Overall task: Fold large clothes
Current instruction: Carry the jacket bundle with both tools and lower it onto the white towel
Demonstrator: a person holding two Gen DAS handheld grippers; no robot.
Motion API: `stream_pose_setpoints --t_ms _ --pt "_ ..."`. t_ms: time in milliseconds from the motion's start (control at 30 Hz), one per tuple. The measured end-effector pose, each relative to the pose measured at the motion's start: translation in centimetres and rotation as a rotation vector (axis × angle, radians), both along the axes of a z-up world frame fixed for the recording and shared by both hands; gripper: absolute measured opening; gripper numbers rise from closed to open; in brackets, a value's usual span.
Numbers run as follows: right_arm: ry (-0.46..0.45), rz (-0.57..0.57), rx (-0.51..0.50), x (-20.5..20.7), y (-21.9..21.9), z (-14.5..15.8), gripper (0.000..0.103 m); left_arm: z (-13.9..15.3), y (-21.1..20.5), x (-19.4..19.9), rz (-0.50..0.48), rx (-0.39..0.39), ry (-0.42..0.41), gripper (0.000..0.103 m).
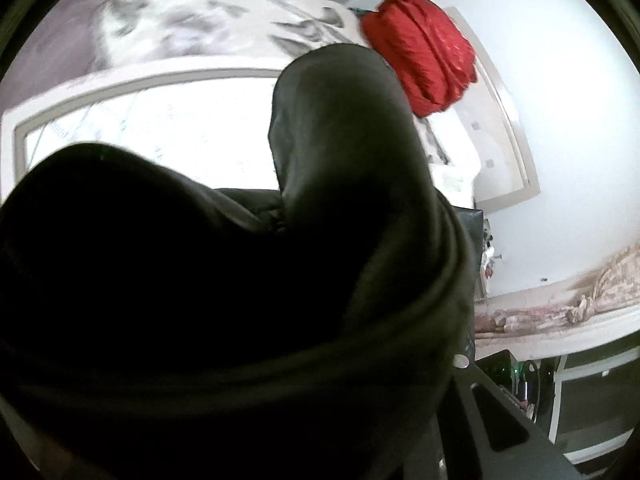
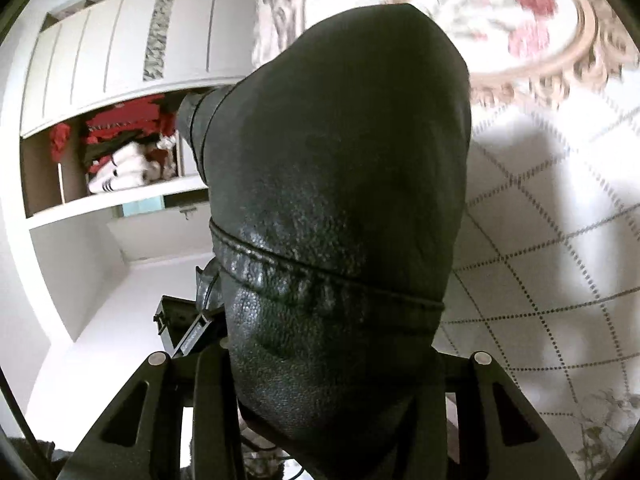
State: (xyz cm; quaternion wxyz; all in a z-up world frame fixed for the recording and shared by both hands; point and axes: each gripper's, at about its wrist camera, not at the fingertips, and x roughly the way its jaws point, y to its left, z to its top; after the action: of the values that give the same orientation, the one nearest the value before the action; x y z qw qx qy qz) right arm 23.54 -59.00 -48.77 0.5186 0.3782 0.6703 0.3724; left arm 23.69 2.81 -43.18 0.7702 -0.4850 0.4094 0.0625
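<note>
A large black leather-like garment (image 1: 224, 280) fills most of the left wrist view and drapes over my left gripper, hiding its fingers; only part of the right arm of the gripper frame (image 1: 496, 420) shows. In the right wrist view the same black garment (image 2: 340, 200), with a stitched seam across it, bulges up between the arms of my right gripper (image 2: 332, 376) and hides the fingertips. Both grippers seem to hold the garment up in the air, with the cameras tilted toward walls and ceiling.
A red bundle of cloth (image 1: 420, 52) lies near a white framed panel (image 1: 140, 128). An open wardrobe (image 2: 120, 140) holds red and white clothes. A white quilted surface (image 2: 540, 260) and an ornate floral oval (image 2: 500, 20) lie to the right.
</note>
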Motion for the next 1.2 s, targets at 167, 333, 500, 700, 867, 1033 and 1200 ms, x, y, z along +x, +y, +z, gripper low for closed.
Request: stream_pose_setpoints --t_ms 167,333,500,700,867,1033,1200 --pt "-0.044 -0.065 0.022 5.6 -4.8 6.1 0.042 4.7 -2.3 5.6 -0.072 0.010 -0.054 0.014" --pt "-0.107 -0.144 0.006 12.9 -9.9 11.3 0.042 7.2 -4.2 14.7 -0.138 -0.014 -0.111 0.013" --pt "-0.178 -0.216 -0.019 23.8 -14.3 15.1 0.042 7.8 -5.8 25.7 -0.199 -0.018 -0.159 0.013" --pt "-0.214 -0.233 -0.047 37.6 -14.8 13.8 0.042 3.9 -7.0 36.2 -0.226 -0.045 -0.190 0.013" --pt "-0.180 -0.155 -0.089 46.5 -16.4 6.4 0.043 -4.2 -9.2 41.7 -0.276 -0.055 -0.104 0.020" --pt "-0.125 -0.152 -0.172 50.5 -18.1 0.9 0.056 -9.0 -10.1 42.8 -0.301 -0.065 -0.079 0.033" --pt "-0.119 -0.147 -0.222 50.7 -18.2 0.9 0.068 -7.1 -9.8 42.8 -0.374 -0.001 -0.046 0.039"
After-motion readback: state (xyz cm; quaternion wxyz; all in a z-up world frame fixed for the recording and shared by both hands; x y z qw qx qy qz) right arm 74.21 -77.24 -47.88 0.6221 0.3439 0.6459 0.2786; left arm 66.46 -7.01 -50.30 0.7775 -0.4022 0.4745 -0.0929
